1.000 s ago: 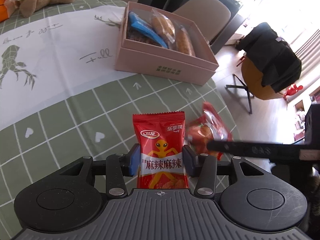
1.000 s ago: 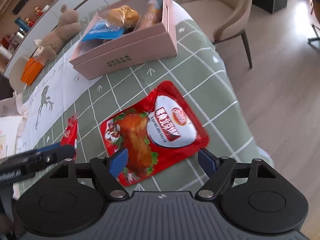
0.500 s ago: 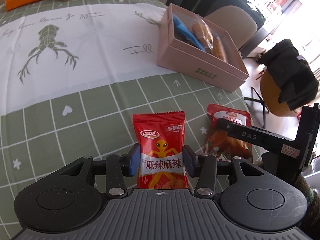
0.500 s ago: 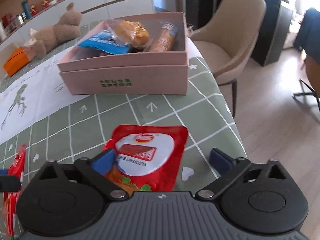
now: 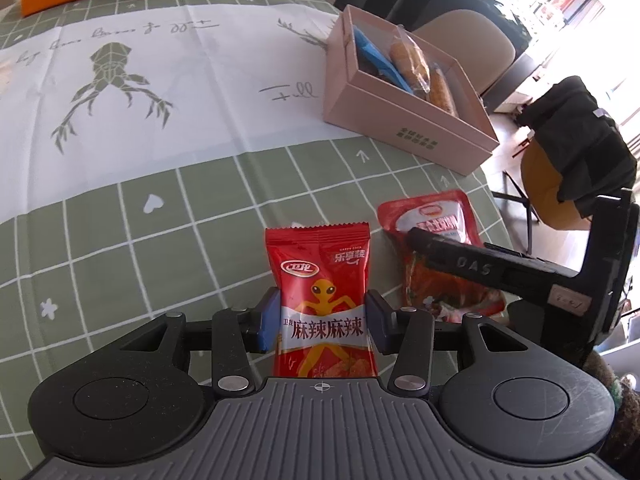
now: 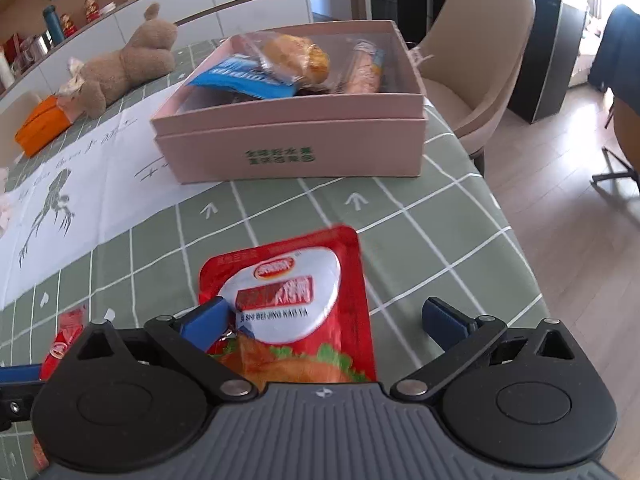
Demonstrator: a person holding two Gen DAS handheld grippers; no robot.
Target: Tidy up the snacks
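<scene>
My left gripper (image 5: 322, 320) is shut on a small red snack packet (image 5: 322, 288) with a yellow alien figure, held upright above the green checked tablecloth. My right gripper (image 6: 328, 320) is open, its blue pads on either side of a flat red roast-duck pouch (image 6: 296, 300) that lies on the table; the left pad rests on the pouch. The pouch (image 5: 432, 232) and the right gripper's body also show in the left wrist view. A pink box (image 6: 296, 152) holding several wrapped snacks stands beyond, also in the left wrist view (image 5: 400, 116).
A plush bear (image 6: 120, 68) and an orange item (image 6: 40, 128) lie at the table's far side. A beige chair (image 6: 476, 52) stands behind the box. The table edge (image 6: 516, 256) runs along the right, with wooden floor below.
The right gripper has come lower and closer over the red pouch, now straddling it. The left gripper, still holding the packet, has drawn back and turned so the box sits farther right.
</scene>
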